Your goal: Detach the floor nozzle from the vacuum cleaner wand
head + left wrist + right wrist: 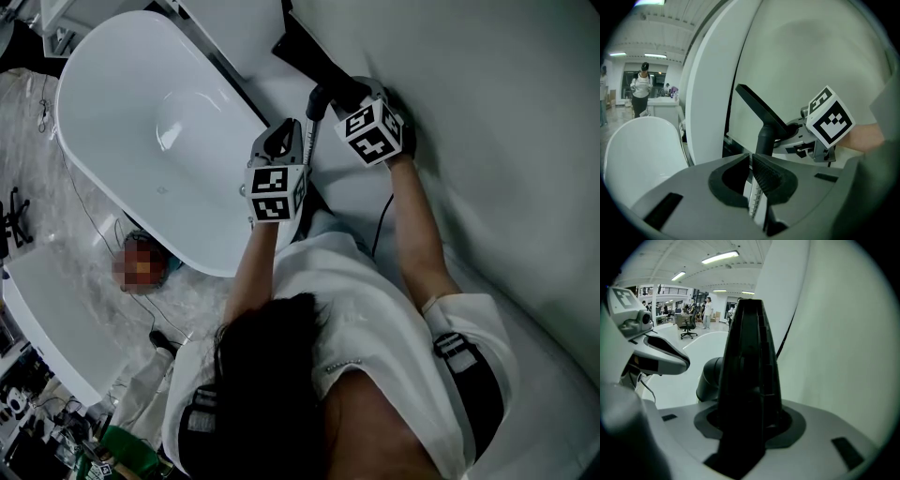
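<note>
The black wedge-shaped floor nozzle (314,58) sits on the end of the vacuum wand (315,127), against a white surface. My left gripper (284,141) is shut on the wand; its ribbed silver section (753,201) runs between the closed jaws (751,161), and the dark tube end (765,138) rises to the nozzle (757,105). My right gripper (354,101) reaches in from the right. The nozzle (750,362) fills the space between its jaws (750,423), and both pads lie against its sides. The tube's joint (708,378) shows just left of the nozzle.
A white bathtub (141,122) lies left of the grippers, and a large white panel (487,122) rises on the right. A thin black cable (380,220) hangs near my right arm. In the background are a person (641,89) and an office chair (688,326).
</note>
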The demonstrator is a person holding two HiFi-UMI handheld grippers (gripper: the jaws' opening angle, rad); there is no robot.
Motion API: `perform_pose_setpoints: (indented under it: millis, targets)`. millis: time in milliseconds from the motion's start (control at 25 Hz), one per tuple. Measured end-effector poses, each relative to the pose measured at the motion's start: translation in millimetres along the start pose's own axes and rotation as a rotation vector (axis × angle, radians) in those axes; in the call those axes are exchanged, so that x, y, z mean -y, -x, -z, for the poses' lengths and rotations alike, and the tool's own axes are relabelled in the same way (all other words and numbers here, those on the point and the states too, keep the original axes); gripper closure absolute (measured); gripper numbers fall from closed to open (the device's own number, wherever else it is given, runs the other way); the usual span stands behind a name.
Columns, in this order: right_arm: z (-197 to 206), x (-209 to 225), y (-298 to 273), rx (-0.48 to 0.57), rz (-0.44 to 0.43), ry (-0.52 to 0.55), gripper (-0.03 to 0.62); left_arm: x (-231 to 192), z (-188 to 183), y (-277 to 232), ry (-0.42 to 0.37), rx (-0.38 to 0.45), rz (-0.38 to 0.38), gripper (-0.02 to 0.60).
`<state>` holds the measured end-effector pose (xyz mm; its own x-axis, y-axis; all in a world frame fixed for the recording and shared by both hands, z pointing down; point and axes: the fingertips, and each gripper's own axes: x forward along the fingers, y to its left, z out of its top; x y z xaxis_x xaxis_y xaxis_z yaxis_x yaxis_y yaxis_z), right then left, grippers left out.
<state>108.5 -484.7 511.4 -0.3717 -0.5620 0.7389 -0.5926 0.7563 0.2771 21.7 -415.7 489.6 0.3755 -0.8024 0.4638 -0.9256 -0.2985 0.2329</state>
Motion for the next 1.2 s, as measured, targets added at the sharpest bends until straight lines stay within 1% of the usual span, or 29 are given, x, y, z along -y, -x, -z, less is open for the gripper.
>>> perform_pose_setpoints:
  millis: [160,320,600,800,920,1040,1200]
  targets:
    - [2.3,-0.3,-3.6,0.0,0.0,-0.001,0.393,1.0,8.8,-8.0,-0.003,-0.025,0.032,0.57]
    - [1.8,0.2,-3.4,0.004,0.001,0.002,0.395,2.8,13.9,-16.0,0.037,-0.041,0.065,0.496]
    - [2.0,-0.5,-5.2,0.006,-0.009,0.002,0.395,9.6,30.2,-27.8,0.019,-0.101,0.15,0.411]
    - [0.3,2.9,-4.2,0.003,-0.013,0.003,0.395,7.9,41.6,-38.2,-0.043,-0.137,0.168,0.387]
    - [-2.9,4.5,-3.5,0.006,-0.012,0.004,0.395,10.7,44.8,-45.4,-0.034,-0.153,0.19,0.377]
    - [-2.6,3.4,-3.6,0.012,-0.013,0.004,0.395,10.6,50.5,-54.8,-0.048,-0.158,0.18,0.377]
    - [-1.9,2.9,-3.0,0.012,-0.013,0.002,0.395,16.1,49.4,-63.2,-0.033,-0.157,0.197,0.377]
